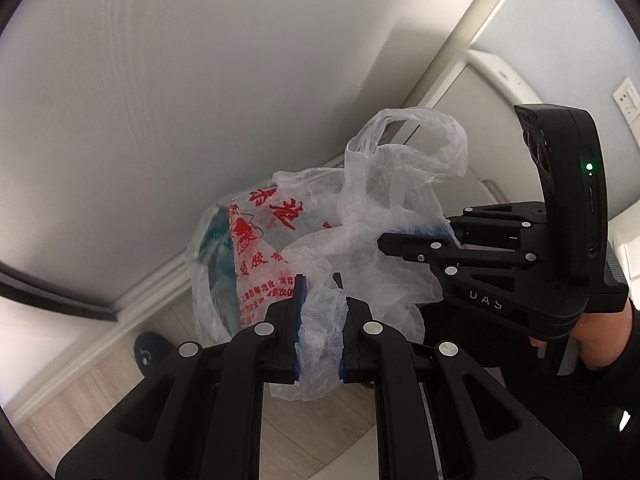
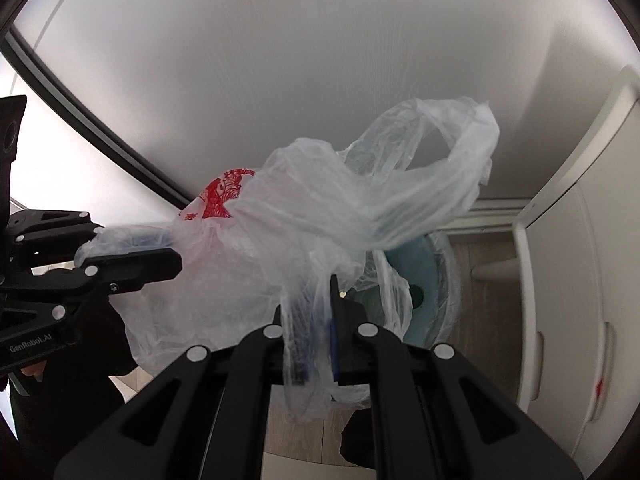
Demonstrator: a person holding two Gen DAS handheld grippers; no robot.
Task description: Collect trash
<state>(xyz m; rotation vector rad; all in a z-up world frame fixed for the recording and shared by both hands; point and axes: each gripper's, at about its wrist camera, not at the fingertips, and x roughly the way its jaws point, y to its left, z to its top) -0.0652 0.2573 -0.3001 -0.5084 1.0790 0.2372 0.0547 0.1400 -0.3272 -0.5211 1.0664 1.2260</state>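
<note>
A thin clear plastic bag (image 1: 280,240) with red print hangs between both grippers above a wood floor. My left gripper (image 1: 320,292) is shut on a bunched strip of the bag's film. My right gripper (image 2: 316,304) is shut on another fold of the same bag (image 2: 280,232). Each gripper shows in the other's view, the right gripper (image 1: 400,246) coming in from the right and the left gripper (image 2: 160,256) from the left. A free handle loop (image 1: 404,140) stands up from the bag. Something teal (image 1: 216,240) shows through the film, and I cannot tell what it is.
A pale grey wall panel (image 1: 200,100) fills the background, with a white baseboard (image 1: 132,312) where it meets the wood floor (image 1: 80,400). A white cabinet (image 2: 580,280) with handles stands at the right. A small black round thing (image 1: 148,354) lies on the floor. A wall socket (image 1: 626,98) is at the far right.
</note>
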